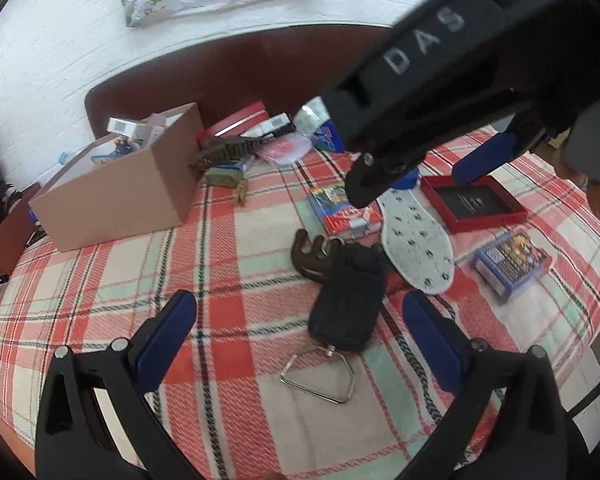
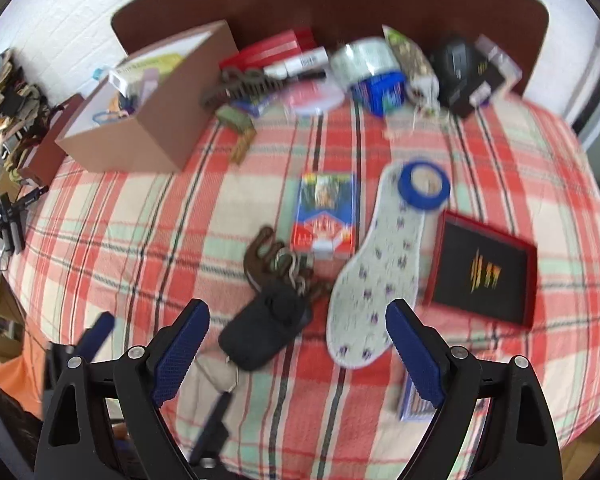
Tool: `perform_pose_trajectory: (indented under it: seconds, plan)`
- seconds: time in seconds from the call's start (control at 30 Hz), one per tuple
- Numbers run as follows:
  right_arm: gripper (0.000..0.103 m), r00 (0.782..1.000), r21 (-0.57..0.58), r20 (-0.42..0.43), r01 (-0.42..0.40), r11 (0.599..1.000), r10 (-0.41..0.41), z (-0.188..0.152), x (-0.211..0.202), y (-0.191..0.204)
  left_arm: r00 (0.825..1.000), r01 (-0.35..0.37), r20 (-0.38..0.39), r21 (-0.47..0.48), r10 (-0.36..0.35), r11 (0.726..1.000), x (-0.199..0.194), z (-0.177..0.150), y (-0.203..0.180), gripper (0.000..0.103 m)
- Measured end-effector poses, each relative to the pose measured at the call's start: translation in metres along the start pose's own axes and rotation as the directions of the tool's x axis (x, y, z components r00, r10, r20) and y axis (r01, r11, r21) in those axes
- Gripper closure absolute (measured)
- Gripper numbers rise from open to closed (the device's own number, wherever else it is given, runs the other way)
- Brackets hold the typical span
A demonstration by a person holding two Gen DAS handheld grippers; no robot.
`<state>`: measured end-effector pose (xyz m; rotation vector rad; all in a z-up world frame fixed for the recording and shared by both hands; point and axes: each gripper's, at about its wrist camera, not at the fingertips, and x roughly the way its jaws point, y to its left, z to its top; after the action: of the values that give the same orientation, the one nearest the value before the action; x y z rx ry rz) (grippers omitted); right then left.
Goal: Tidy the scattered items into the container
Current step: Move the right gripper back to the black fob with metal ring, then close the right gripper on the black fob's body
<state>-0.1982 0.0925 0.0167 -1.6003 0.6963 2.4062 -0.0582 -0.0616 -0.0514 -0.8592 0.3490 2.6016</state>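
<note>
An open cardboard box (image 1: 112, 196) (image 2: 148, 112) holding several items stands at the back left of the plaid-covered bed. A black pouch-like scale (image 1: 346, 304) (image 2: 266, 332) with a metal ring lies just ahead of my left gripper (image 1: 300, 310), which is open and empty. My right gripper (image 2: 298, 314) is open too, hanging above the scale and a white patterned insole (image 2: 374, 276) (image 1: 418, 240). In the left wrist view its black body fills the upper right, one of its blue fingers (image 1: 484, 156) over a red tray (image 1: 474, 200) (image 2: 484, 272).
A blue-and-red card box (image 1: 344, 212) (image 2: 326, 216), a brown hook-shaped piece (image 2: 266, 256), a blue tape roll (image 2: 424, 186) and a blue picture box (image 1: 510, 262) lie around. More clutter is piled along the brown headboard (image 2: 340, 0). Bags and cables sit off the left edge.
</note>
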Motion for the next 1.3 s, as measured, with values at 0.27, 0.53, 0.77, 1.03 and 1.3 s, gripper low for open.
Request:
perform_pose_trajectory:
  seconds: [0.27, 0.53, 0.77, 1.03, 1.3]
  plan:
    - [0.012, 0.995, 0.075, -0.086, 0.055, 0.996, -0.048, -0.022, 0.024, -0.002, 0.999, 0.005, -0.047, 0.032, -0.003, 0.999, 0.019, -0.01, -0.016, 0.0]
    - [0.012, 0.99, 0.136, -0.139, 0.048, 0.989, -0.029, -0.008, 0.046, -0.003, 0.995, 0.007, -0.1, -0.055, -0.013, 0.998, 0.039, -0.02, -0.001, 0.0]
    - [0.012, 0.986, 0.173, -0.164, 0.048, 0.984, -0.02, -0.003, 0.062, 0.003, 0.993, 0.013, -0.119, -0.053, -0.019, 0.999, 0.05, -0.023, -0.001, 0.0]
    - [0.022, 0.98, 0.14, -0.199, 0.042, 0.989, -0.013, 0.002, 0.074, 0.022, 0.987, 0.06, -0.137, -0.13, -0.078, 0.99, 0.057, -0.029, 0.011, 0.013]
    - [0.028, 0.966, 0.16, -0.254, 0.003, 0.987, 0.039, -0.002, 0.086, 0.023, 0.988, 0.058, -0.137, -0.12, -0.074, 0.991, 0.056, -0.03, 0.011, 0.014]
